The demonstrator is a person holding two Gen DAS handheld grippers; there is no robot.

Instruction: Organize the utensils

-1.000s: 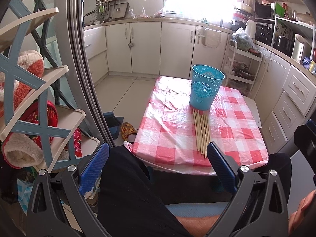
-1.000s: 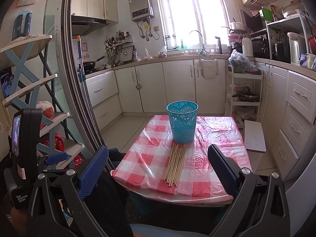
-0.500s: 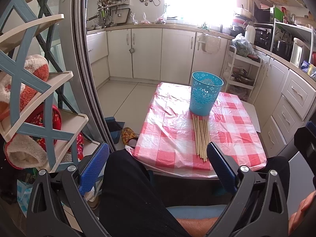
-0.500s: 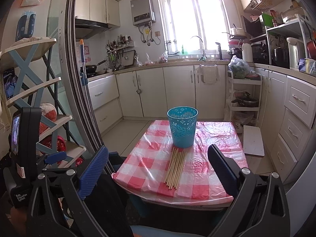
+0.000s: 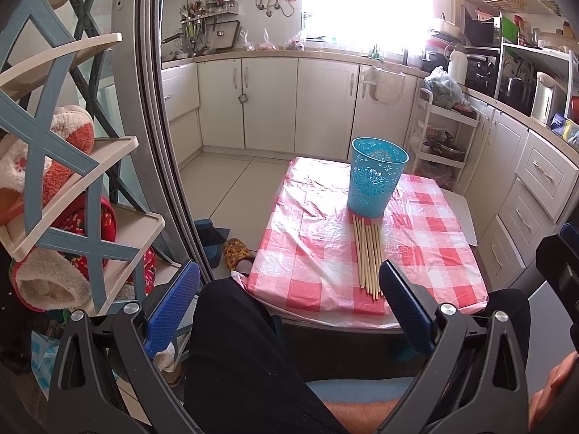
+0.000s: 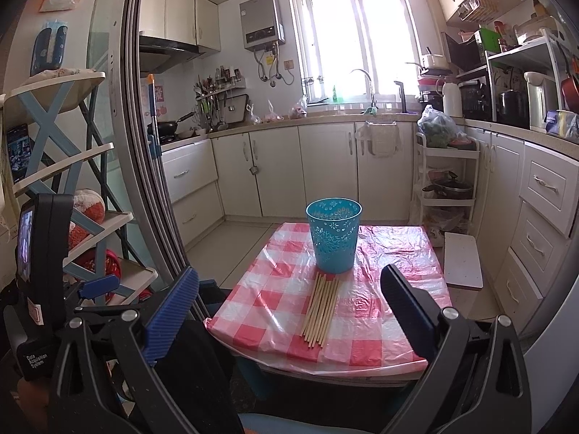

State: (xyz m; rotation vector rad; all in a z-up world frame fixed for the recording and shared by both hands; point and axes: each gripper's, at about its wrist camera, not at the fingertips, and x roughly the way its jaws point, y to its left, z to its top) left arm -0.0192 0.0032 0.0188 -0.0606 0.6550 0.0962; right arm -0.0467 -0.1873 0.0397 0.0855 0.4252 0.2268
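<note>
Several wooden chopsticks [image 5: 367, 255] [image 6: 321, 311] lie side by side on a small table with a red-and-white checked cloth [image 5: 318, 246] [image 6: 275, 289]. Just behind them stands an upright, empty-looking turquoise plastic cup [image 5: 376, 181] [image 6: 333, 240]. My left gripper [image 5: 286, 305] is open with nothing between its blue pads, held low over the person's black-trousered leg, short of the table's near edge. Equally wide open, my right gripper [image 6: 287, 307] hangs in front of the table's near edge, well short of the chopsticks.
A blue-and-cream shoe rack [image 5: 72, 181] with slippers stands at the left beside a sliding door frame [image 5: 163, 144]. White kitchen cabinets [image 6: 325, 170] line the back and right. A white trolley [image 6: 447, 181] and a white board [image 6: 463, 260] sit right of the table.
Both views have tilted slightly upward and the table sits a little lower and farther in frame. Both grippers stay open; chopsticks and cup have not moved.
</note>
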